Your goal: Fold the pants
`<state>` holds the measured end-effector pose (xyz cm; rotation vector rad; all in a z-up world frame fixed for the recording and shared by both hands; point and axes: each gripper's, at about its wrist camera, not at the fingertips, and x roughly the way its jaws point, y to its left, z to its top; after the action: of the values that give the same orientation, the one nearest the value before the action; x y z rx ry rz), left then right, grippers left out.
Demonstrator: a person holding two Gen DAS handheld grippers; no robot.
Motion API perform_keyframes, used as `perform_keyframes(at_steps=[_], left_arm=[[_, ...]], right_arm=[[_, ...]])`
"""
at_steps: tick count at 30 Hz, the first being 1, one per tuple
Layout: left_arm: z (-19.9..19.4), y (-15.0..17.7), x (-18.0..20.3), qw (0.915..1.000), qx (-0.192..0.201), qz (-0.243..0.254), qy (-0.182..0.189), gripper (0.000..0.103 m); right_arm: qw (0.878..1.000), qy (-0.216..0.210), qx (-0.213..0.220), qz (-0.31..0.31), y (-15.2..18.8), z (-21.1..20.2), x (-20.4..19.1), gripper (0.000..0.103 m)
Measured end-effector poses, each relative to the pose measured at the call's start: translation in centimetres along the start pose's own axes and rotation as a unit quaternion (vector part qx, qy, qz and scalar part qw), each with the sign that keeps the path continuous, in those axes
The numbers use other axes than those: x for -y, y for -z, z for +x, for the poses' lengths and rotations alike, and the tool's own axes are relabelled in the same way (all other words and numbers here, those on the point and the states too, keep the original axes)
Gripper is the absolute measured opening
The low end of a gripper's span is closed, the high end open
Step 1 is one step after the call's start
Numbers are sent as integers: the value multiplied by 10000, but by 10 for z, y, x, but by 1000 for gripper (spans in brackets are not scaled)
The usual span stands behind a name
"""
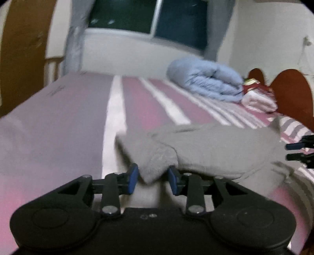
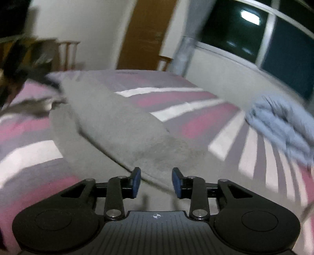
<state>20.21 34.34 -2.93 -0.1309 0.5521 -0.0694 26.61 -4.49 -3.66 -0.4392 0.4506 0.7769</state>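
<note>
Grey pants point(image 1: 212, 149) lie on a bed with a pink, grey and white striped sheet point(image 1: 58, 127). In the left wrist view a thick folded corner of the pants sits between the blue pads of my left gripper point(image 1: 152, 175), whose jaws stand apart and do not pinch it. My right gripper shows at the right edge point(image 1: 300, 152). In the right wrist view the pants point(image 2: 117, 125) stretch away to the upper left, folded over. My right gripper point(image 2: 156, 181) is open, its pads on either side of a fold edge of the cloth.
A rolled light blue duvet point(image 1: 206, 82) point(image 2: 282, 121) lies at the far side of the bed, next to a folded white and pink item point(image 1: 259, 101) and a red-brown headboard point(image 1: 290, 90). A window point(image 1: 149, 15) and a wooden door point(image 2: 147, 33) are behind.
</note>
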Motion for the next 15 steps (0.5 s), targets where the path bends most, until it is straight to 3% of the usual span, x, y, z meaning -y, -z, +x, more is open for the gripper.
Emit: perform_keyframes(at_steps=[2, 6, 9, 11, 15], left_arm=[[-9, 9, 1, 9992, -91, -235, -325, 33], [-38, 11, 5, 9942, 272, -957, -408, 65], [-40, 6, 9, 9857, 438, -1622, -151, 61], [-31, 4, 10, 9777, 392, -2063, 52, 49], [-10, 11, 9, 9573, 297, -2860, 296, 41]], right_arm=[[9982, 4, 61, 594, 10, -11, 3, 43], [9824, 23, 279, 1847, 21, -22, 23, 44], [9625, 11, 305, 2696, 25, -21, 35, 44], [9524, 69, 328, 3029, 29, -18, 44, 44], [9390, 136, 364, 3416, 30, -12, 55, 44]])
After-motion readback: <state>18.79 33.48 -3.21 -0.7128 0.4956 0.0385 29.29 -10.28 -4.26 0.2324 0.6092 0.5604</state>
